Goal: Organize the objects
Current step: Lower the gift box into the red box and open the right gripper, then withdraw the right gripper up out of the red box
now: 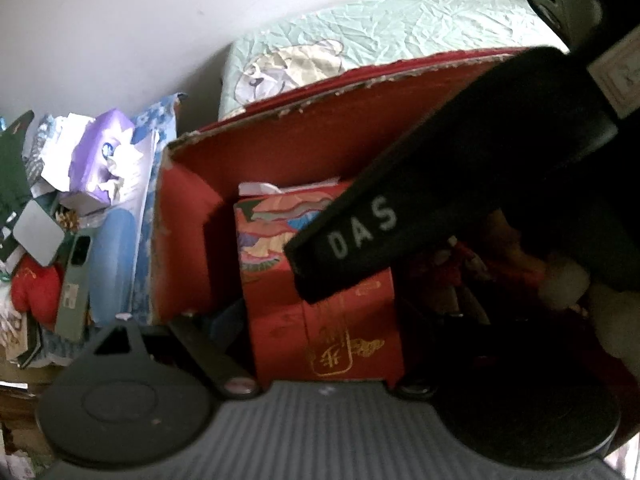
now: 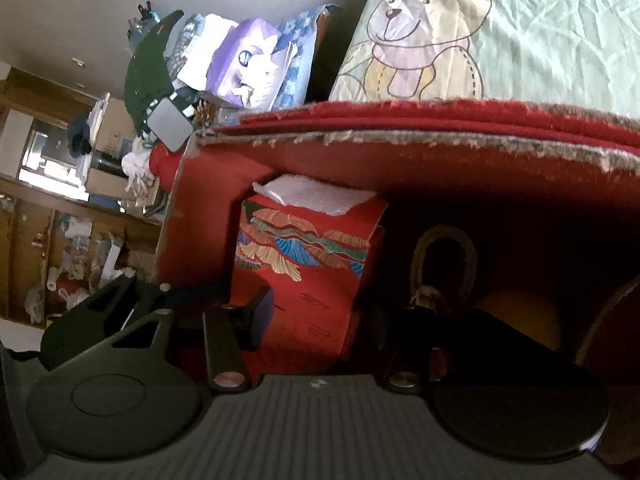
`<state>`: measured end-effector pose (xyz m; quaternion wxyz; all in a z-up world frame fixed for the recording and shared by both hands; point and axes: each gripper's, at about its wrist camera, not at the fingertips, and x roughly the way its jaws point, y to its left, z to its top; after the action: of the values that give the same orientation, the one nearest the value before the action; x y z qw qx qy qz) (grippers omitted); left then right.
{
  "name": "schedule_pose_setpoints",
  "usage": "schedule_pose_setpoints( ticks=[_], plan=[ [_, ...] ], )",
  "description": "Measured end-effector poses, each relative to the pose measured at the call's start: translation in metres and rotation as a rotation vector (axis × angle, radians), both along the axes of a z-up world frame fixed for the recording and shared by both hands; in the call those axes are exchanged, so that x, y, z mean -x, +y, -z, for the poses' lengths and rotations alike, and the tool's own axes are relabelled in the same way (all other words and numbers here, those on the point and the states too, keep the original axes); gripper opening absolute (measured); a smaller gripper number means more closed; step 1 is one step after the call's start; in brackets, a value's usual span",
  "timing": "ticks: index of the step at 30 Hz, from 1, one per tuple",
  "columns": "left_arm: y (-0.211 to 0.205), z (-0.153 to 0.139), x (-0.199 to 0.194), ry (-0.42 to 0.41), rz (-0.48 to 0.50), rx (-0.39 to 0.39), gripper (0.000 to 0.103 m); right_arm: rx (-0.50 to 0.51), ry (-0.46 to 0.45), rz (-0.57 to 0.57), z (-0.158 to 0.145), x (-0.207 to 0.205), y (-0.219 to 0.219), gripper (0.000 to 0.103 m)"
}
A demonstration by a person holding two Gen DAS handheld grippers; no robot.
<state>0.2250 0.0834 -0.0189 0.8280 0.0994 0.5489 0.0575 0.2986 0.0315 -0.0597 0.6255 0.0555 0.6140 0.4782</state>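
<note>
Red carton (image 2: 304, 280): light, stiff cardboard, upright in the red box (image 2: 400, 160). I judged its side walls the hold. Right fingers (image 2: 248, 320) spread around it; left fingers' (image 1: 208, 344) state I couldn't tell.

I read the white letters "DAS" on a black bar (image 1: 352, 236). A gold seal mark stands on the red box (image 1: 332, 354); I cannot read it.

Behind the box I see a pale green bedsheet (image 2: 540, 32) printed with a teddy bear (image 2: 420, 36), up at twelve o'clock. Toward ten o'clock a white wall (image 1: 100, 28) rises above everything. At nine o'clock, in my right view, stand wooden shelves (image 2: 36, 216) crowded with small items too blurred to name.
</note>
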Motion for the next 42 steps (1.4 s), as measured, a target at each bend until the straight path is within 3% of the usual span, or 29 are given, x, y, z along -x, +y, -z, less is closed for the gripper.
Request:
schedule_pose_setpoints(
  ticks=[15,27,33,42],
  plan=[
    [-0.001,0.001,-0.005,-0.014,-0.014,0.001,0.082,-0.031,-0.012,0.078,-0.001,-0.002,-0.011,0.053],
    [-0.003,-0.015,0.008,-0.066,-0.022,0.034,0.084,-0.067,-0.054,0.212,-0.029,0.015,-0.039,0.053],
    [-0.009,-0.028,0.023,-0.108,-0.02,0.05,0.085,-0.023,-0.146,0.311,-0.047,0.04,-0.062,0.053],
    [-0.022,-0.048,0.057,-0.185,0.016,0.071,0.093,0.075,-0.337,0.435,-0.069,0.085,-0.097,0.056]
  ],
)
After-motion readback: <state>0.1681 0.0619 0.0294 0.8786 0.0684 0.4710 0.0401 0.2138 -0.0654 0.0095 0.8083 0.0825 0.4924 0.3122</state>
